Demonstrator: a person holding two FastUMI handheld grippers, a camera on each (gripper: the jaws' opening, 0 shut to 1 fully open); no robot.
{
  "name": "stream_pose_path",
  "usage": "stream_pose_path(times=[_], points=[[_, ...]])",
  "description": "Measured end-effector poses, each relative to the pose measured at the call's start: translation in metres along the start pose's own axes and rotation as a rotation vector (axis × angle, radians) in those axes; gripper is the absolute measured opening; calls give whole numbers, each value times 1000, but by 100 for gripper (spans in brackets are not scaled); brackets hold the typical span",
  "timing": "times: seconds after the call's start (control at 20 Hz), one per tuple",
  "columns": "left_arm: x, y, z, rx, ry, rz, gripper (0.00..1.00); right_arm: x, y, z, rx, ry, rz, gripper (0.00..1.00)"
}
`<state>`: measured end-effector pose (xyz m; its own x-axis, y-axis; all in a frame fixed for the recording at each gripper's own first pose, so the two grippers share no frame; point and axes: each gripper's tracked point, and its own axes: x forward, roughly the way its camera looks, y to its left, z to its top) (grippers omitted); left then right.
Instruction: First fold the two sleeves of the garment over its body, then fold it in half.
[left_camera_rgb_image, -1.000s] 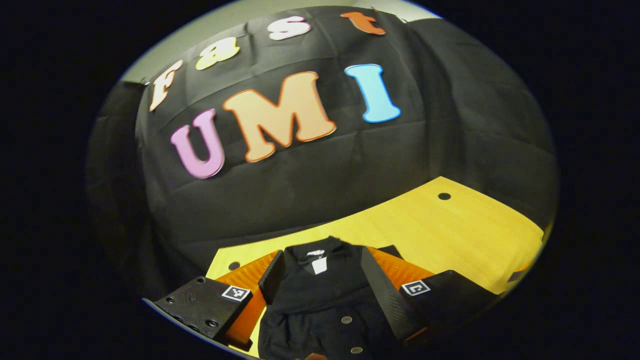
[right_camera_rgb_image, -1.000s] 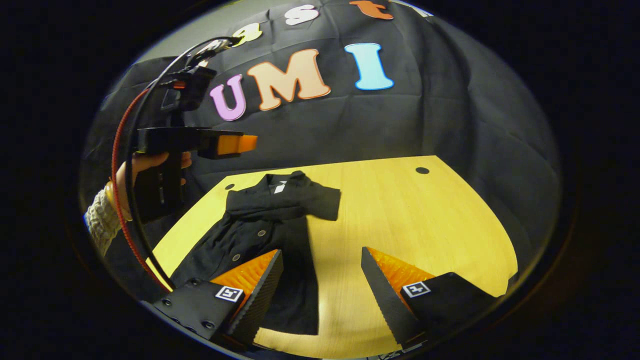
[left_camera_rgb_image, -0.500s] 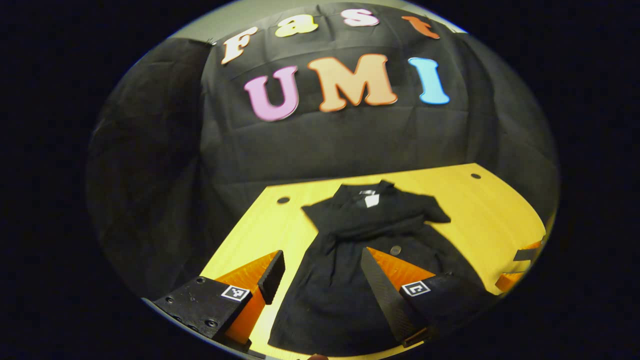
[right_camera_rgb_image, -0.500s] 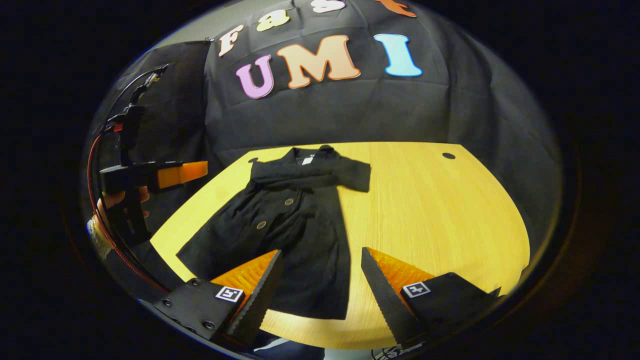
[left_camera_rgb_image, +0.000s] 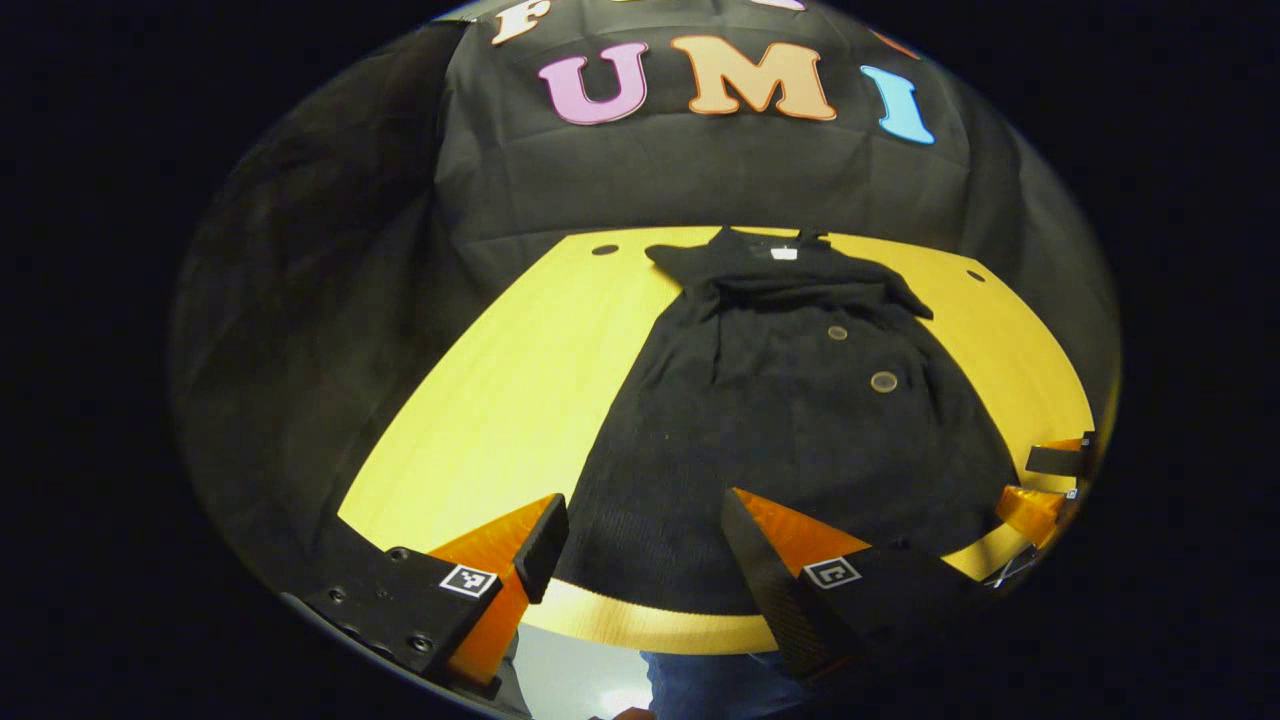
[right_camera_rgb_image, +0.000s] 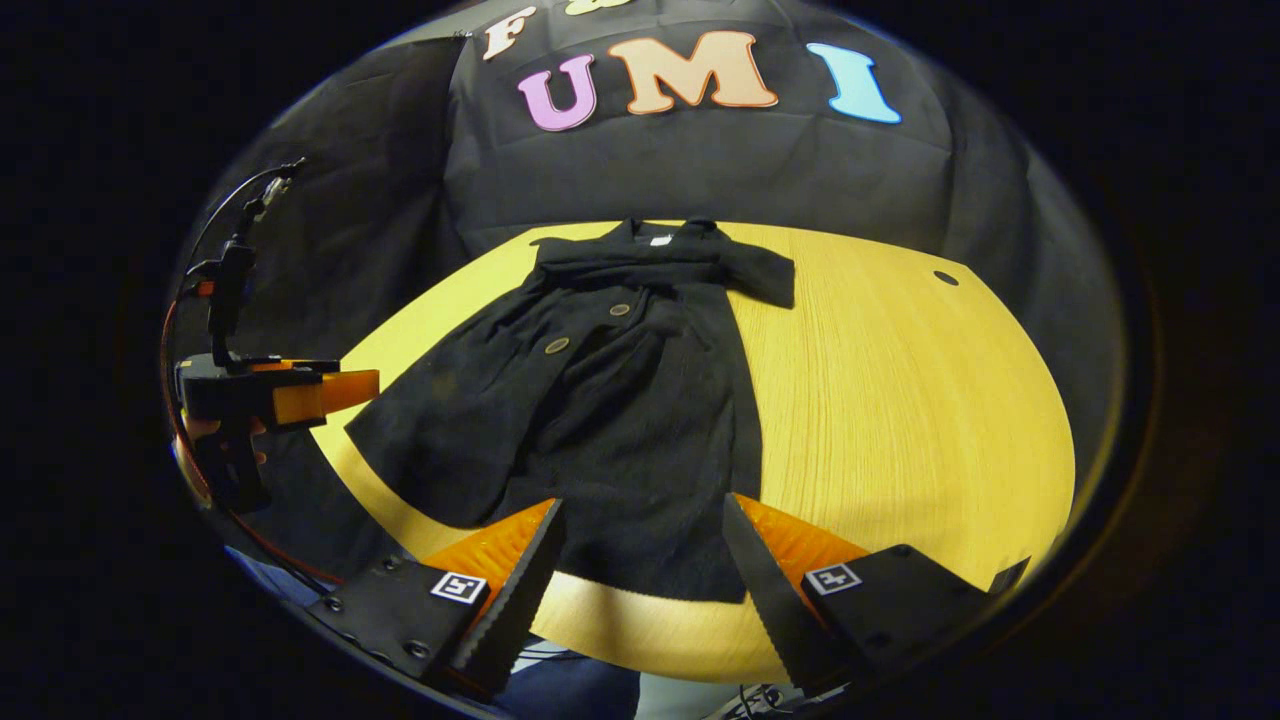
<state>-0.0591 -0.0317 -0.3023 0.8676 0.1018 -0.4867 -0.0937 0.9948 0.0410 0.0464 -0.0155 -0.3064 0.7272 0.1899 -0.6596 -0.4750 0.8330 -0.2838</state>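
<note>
A black garment (right_camera_rgb_image: 610, 400) lies flat on the yellow table (right_camera_rgb_image: 900, 400), collar far, sleeves folded across its chest. My left gripper (left_camera_rgb_image: 640, 535) and right gripper (right_camera_rgb_image: 640, 545) hover spread apart above its near hem.

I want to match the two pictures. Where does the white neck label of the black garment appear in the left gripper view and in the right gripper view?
Left gripper view: the white neck label sits at the top centre, at the collar, on the garment's far end.
Right gripper view: the label is again at the collar, top centre, slightly left of the middle.
Shared landmark: the dark round hole in the yellow table.
</note>
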Motion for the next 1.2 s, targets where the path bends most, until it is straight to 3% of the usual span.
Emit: stream_pose_path(times=[0.15,0.2,0.25,0.35,0.4,0.45,0.5,1.1,1.15,1.2], points=[[4,3,-22,-18,51,-3,95,11,0,-9,-26,38,-11,95],[6,2,-26,-20,62,-5,96,12,-1,-13,-35,44,-26,99],[8,2,-33,-18,81,-3,95,15,-3,-16,-34,53,-39,95],[11,0,-44,-10,109,-5,96,17,-3,-20,-16,61,-46,100],[12,0,-46,-7,114,-6,96,17,-3,-18,-9,56,-52,96],[12,1,-44,-3,100,-8,96,18,-4,-19,-7,57,-56,99],[13,1,-45,2,107,-12,96,19,-4,-19,-11,57,-59,95],[15,-9,-50,-52,68,-70,89,22,-3,-22,-20,21,-77,96],[14,-11,-50,-50,68,-76,88,23,-2,-23,-16,22,-73,84],[15,-12,-48,-47,72,-78,81,23,-1,-23,-21,24,-70,79]])
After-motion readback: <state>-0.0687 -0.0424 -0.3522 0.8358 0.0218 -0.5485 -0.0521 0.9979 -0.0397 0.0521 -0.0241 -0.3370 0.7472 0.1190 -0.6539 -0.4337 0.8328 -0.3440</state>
